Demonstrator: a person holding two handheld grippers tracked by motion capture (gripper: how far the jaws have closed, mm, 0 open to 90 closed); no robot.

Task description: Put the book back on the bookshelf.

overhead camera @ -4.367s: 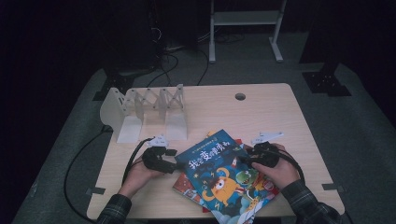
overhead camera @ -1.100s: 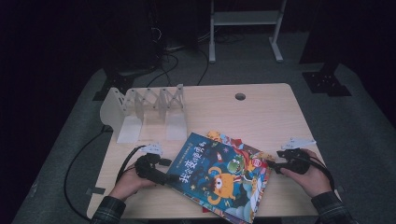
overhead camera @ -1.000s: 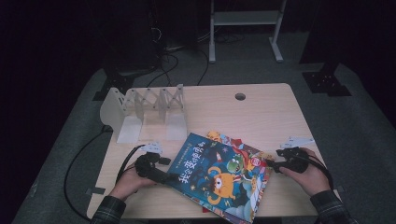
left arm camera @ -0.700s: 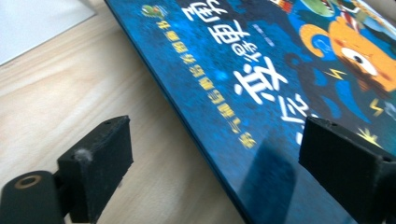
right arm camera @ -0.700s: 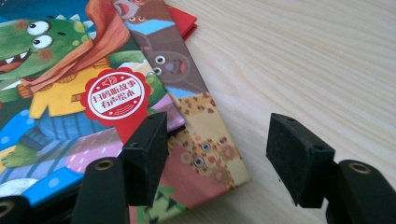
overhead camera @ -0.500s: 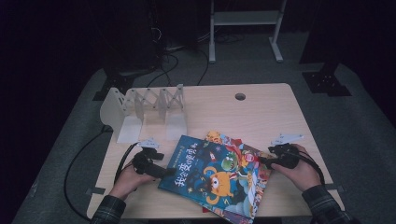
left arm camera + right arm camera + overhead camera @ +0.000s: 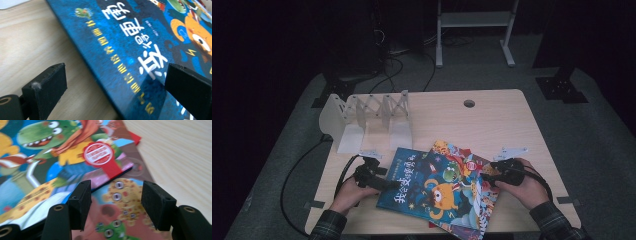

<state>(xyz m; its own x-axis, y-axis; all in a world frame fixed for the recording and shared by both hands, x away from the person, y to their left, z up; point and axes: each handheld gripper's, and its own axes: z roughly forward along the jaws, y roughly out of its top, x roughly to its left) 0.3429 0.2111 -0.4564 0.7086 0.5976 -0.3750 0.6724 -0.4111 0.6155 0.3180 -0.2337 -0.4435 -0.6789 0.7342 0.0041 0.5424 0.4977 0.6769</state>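
Stack of picture books sits at the 6 o'clock part of the table (image 7: 512, 125), near the front edge, fanned out. Top one is the blue book (image 7: 432, 185), dark blue cover with yellow lettering and an orange creature; it lies skewed over the green-dinosaur book (image 7: 462, 162), whose corner sticks out toward 1 o'clock. A third book (image 7: 120, 202) with spotted creatures on its cover lies underneath, showing at the right side of the stack.

Left gripper (image 7: 384, 184) is at the blue book's 9 o'clock edge, held in the person's left hand (image 7: 349, 192). In the left gripper view its jaws stand spread wide, one over bare wood, the other over the cover, with the book's edge running between them. Pads clear of the book, nothing pinched. They have just been opening, with a slight ease back at the end.

Right gripper (image 7: 489, 172) is at the stack's 3 o'clock side, in the right hand (image 7: 524, 187). Its jaws are parted about halfway and have just been closing. In the right gripper view they hover above the covers, with the dinosaur book's corner and the spotted cover visible in the gap; no pad presses on anything.

White folding book rack (image 7: 367, 120) stands at 10 o'clock of the stack, well apart. Small round hole (image 7: 469, 103) in the tabletop at 12 o'clock.
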